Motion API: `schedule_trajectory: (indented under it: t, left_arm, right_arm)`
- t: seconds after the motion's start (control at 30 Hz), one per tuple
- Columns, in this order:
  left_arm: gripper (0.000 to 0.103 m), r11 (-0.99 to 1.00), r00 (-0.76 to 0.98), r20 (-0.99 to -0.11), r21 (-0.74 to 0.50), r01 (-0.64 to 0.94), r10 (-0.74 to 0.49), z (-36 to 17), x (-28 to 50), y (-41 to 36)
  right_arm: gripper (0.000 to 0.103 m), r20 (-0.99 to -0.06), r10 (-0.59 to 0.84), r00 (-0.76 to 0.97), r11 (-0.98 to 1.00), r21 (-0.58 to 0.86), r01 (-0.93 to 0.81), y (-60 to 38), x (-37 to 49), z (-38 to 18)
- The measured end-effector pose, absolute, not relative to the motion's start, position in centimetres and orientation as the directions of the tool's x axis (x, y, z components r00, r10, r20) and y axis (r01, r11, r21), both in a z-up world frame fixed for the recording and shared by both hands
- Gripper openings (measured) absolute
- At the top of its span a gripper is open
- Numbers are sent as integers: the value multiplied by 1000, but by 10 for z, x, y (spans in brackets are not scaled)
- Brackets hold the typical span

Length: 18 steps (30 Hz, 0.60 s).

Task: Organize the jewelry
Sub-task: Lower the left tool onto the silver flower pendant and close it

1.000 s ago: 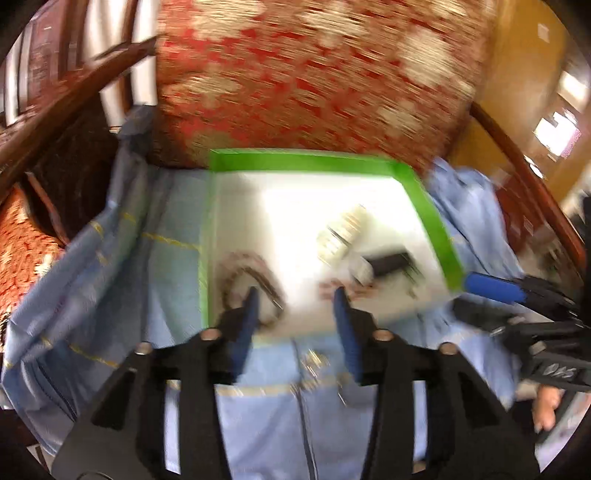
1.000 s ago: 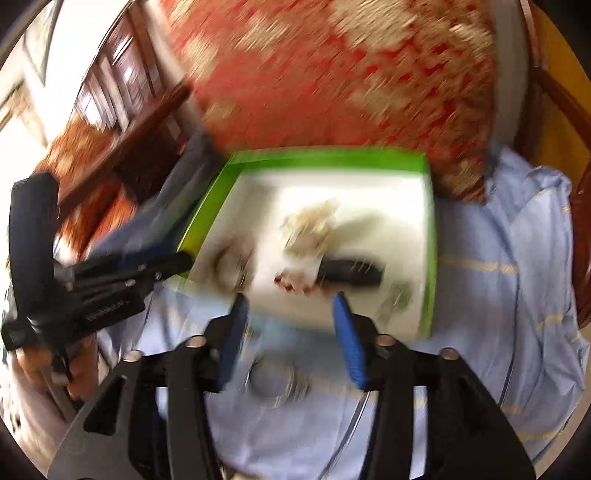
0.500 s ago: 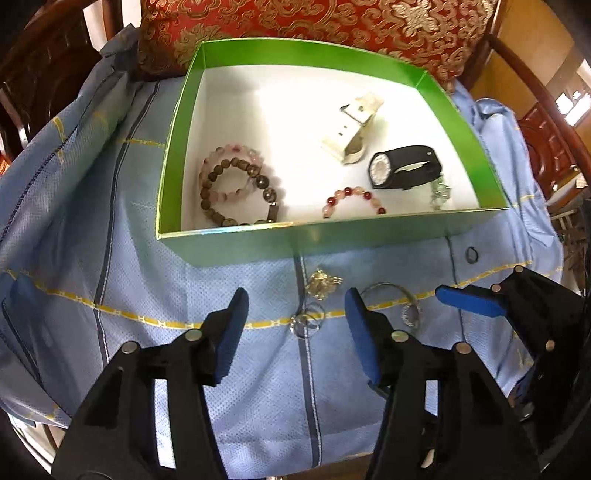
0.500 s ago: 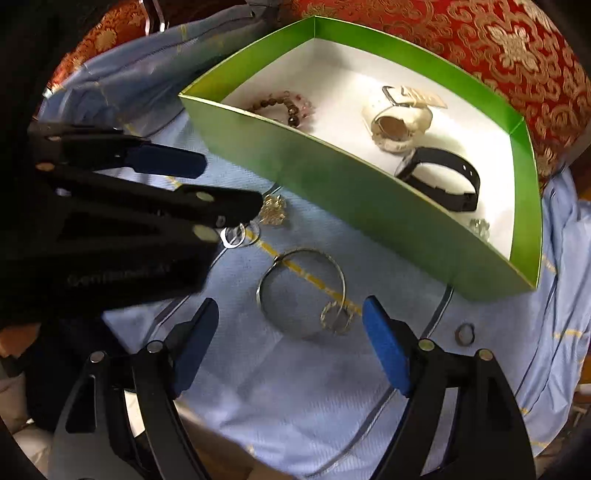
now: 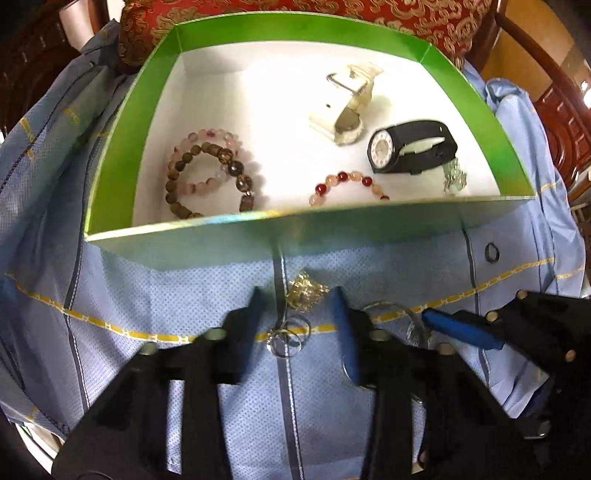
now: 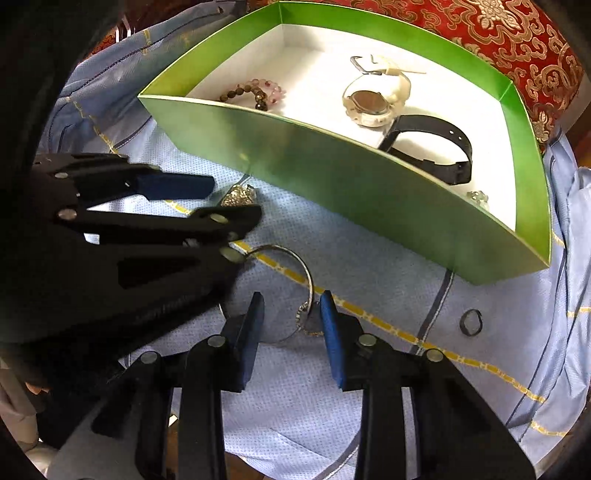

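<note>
A green box (image 5: 221, 240) (image 6: 332, 166) with a white floor holds bead bracelets (image 5: 207, 173), a white watch (image 5: 343, 110) (image 6: 373, 99) and a black watch (image 5: 410, 151) (image 6: 436, 147). On the blue cloth in front lie a crumpled gold chain (image 5: 304, 291) (image 6: 238, 195), silver rings (image 5: 288, 338), a silver bangle (image 6: 295, 266) and a small dark ring (image 5: 492, 253) (image 6: 472, 322). My left gripper (image 5: 298, 299) (image 6: 229, 201) is closing, with the chain and rings between its blue pads, untouched. My right gripper (image 6: 291, 301) (image 5: 461, 328) is closing around the bangle's charm (image 6: 308, 321), not pinching it.
A red and gold cushion (image 5: 406, 14) (image 6: 498, 33) stands behind the box. Dark wooden chair arms (image 5: 554, 92) flank the seat. The blue cloth (image 5: 147, 295) hangs over the seat's front edge, near both grippers.
Both grippers have sunk toward the cloth in front of the box. Their jaws widened half a second ago and have since narrowed around the loose jewelry.
</note>
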State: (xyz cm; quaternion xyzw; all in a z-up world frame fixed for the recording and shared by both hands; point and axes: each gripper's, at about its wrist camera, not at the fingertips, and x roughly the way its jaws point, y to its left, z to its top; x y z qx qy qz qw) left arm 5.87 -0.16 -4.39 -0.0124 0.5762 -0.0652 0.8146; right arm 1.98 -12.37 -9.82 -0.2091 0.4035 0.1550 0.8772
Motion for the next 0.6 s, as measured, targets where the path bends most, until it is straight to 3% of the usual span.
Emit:
schedule_trajectory:
  t: [0.03, 0.07, 0.23, 0.37, 0.47, 0.6]
  left_arm:
    - [34, 992, 328, -938, -88, 92, -114, -45, 59, -2]
    - [32, 992, 332, -937, -80, 93, -107, -45, 59, -2]
    - [23, 993, 340, -936, -66, 99, -96, -44, 55, 1]
    - [21, 995, 338, -937, -56, 85, -82, -45, 50, 11]
    - [21, 995, 338, -937, -62, 78, -85, -43, 49, 16]
    - [21, 995, 334, -939, -63, 77, -85, -43, 48, 18]
  right_arm:
    - [51, -776, 97, 624, 864, -246, -440, -123, 20, -99]
    - [67, -777, 91, 623, 865, -248, -436, -122, 19, -99]
    - [80, -763, 109, 638, 849, -262, -458, -113, 13, -96]
    - [79, -752, 60, 656, 826, -331, -456, -103, 11, -109]
    - [54, -765, 65, 641, 822, -323, -469, -99, 11, -117]
    - [53, -769, 72, 635, 839, -297, -455, -103, 13, -116]
